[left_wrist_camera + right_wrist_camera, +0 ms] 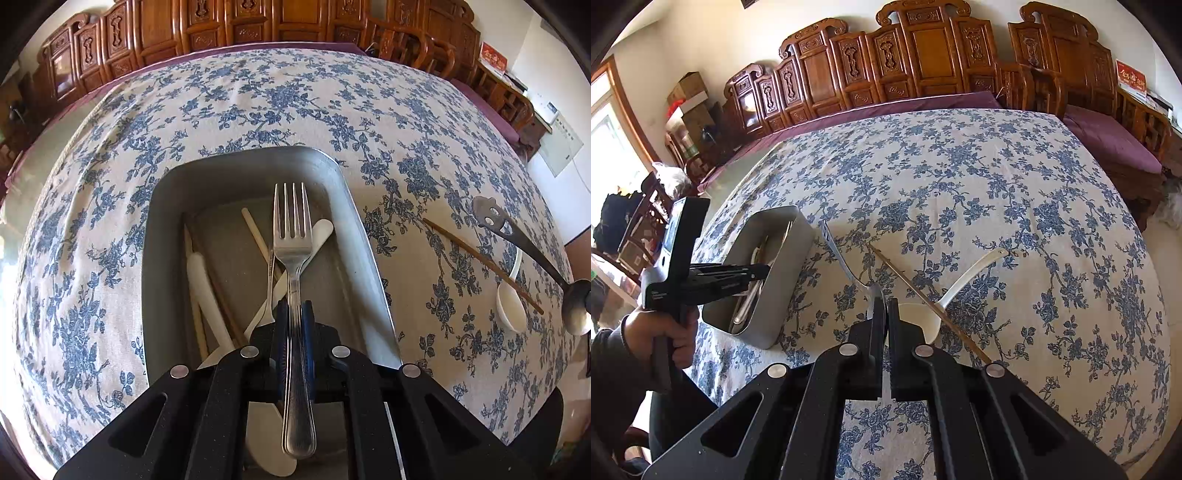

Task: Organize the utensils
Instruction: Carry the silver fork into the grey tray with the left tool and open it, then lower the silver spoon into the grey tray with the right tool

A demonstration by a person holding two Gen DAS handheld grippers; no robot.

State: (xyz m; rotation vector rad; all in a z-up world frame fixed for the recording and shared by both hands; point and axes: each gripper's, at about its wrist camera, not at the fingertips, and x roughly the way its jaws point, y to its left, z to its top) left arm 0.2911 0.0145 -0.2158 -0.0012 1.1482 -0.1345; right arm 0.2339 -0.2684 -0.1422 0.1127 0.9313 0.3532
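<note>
Left claw pinches a steel fork by the handle, tines pointing away, directly above the open grey metal bin. The bin sits on a table under a blue-flowered cloth. Already inside: white plastic utensils, chopsticks and what looks like another metal handle. The right wrist view confirms the left claw's tip reaching in over the bin's rim, a hand gripping the tool.

Right claw is pressed together; its tips sit at the bowl end of a metal spoon. Whether it actually holds the spoon, I cannot tell: the jaw tips hide the contact.

Still out on the table, right of the bin: the metal spoon with cut-out handle, a white ladle-style spoon, and a single brown chopstick lying across the white spoon.

Step in hand, as judged: depositing the fork into the bin. Task roughly mid-way; three items remain outside.

Next move calls for: lowering the fork until it is close to the pile, then spreading the left claw so it drops flat rather than bouncing off the rim. Risk: tines catching on the crossed chopsticks inside.
</note>
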